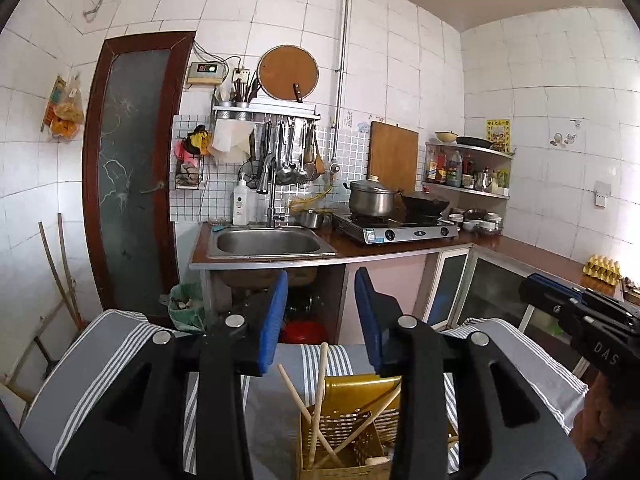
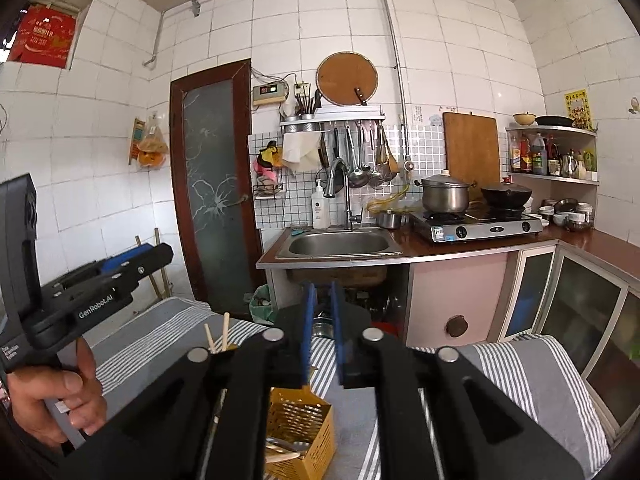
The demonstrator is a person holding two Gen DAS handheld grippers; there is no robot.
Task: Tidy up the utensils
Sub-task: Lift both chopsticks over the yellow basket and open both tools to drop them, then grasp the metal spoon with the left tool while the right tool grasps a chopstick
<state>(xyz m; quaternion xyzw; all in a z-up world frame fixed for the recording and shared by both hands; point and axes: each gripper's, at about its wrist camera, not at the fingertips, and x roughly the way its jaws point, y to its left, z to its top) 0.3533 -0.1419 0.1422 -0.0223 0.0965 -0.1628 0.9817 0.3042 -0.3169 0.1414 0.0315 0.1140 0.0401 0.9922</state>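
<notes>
I see the grey striped cloth [image 1: 120, 360] spread over the worktop, and the yellow perforated basket [image 1: 360, 432] stands on it; I take that basket as my landmark. My left tongs [image 1: 320, 320] hang directly above the basket, jaws parted with nothing between the blue pads [image 1: 274, 320]. Several wooden chopsticks [image 1: 320, 384] lean inside the basket, their upper ends rising toward the gap of the left tongs without touching either pad. My right tongs [image 2: 322, 332] sit above and just to the right of the basket, their blue pads apart by a narrow slit and nothing caught in it. From the right wrist view the basket [image 2: 300, 420] lies below the right tongs, slightly to the left, with the chopstick tips [image 2: 218, 334] poking up on its left side. A hand [image 2: 44, 404] grips the left tongs' handle, left of the basket.
</notes>
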